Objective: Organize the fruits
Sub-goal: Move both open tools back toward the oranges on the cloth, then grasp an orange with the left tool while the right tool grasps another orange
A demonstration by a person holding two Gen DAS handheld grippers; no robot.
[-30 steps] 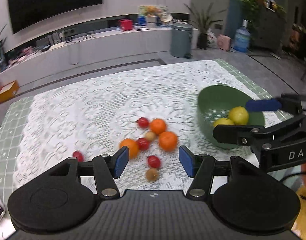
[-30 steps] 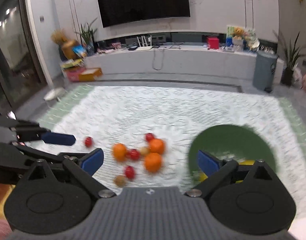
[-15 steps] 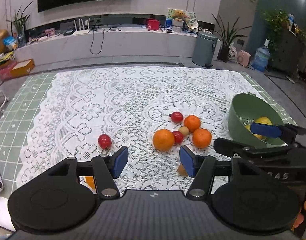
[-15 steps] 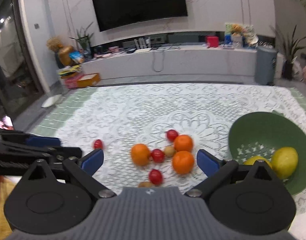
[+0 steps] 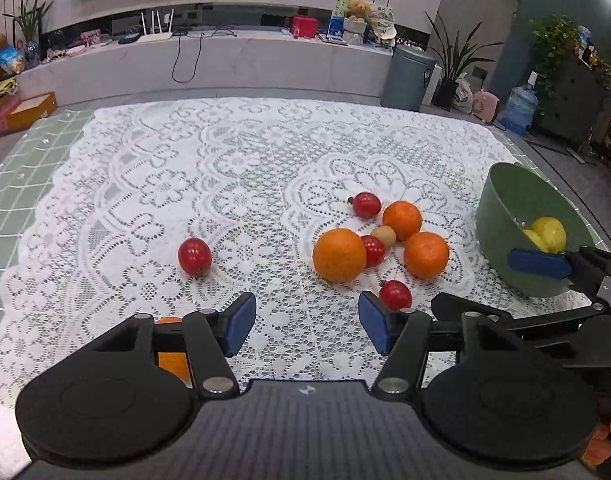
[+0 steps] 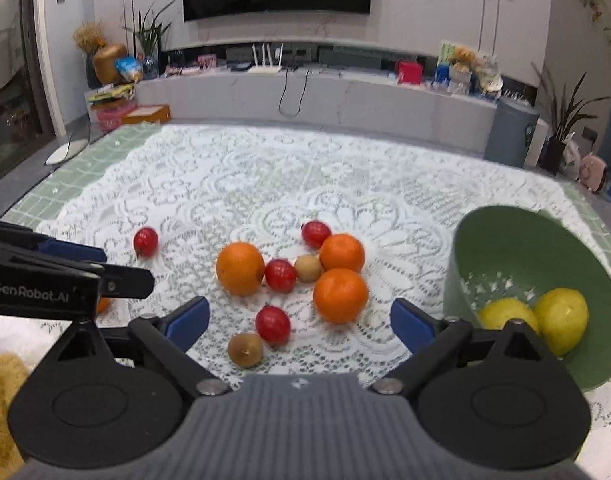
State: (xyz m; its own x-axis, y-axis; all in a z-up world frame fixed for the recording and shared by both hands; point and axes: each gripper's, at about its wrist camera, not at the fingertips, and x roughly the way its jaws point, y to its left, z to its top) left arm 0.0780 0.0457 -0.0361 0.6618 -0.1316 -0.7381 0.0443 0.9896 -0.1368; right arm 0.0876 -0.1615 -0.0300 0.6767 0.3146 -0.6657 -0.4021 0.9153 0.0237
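Your right gripper (image 6: 299,326) is empty with jaws closing, nearest the red fruit (image 6: 273,325) just ahead on the lace, bowl (image 6: 545,240) to its right; left gripper (image 5: 307,322) is released, probably farther off.

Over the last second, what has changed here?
Both grippers came down closer to the fruit pile. The right gripper is closing, nothing pinched yet, with a red fruit ahead of its jaws. The left gripper stays half open and empty. Nothing was picked up: the oranges lie as before, the lemons still in the green bowl.
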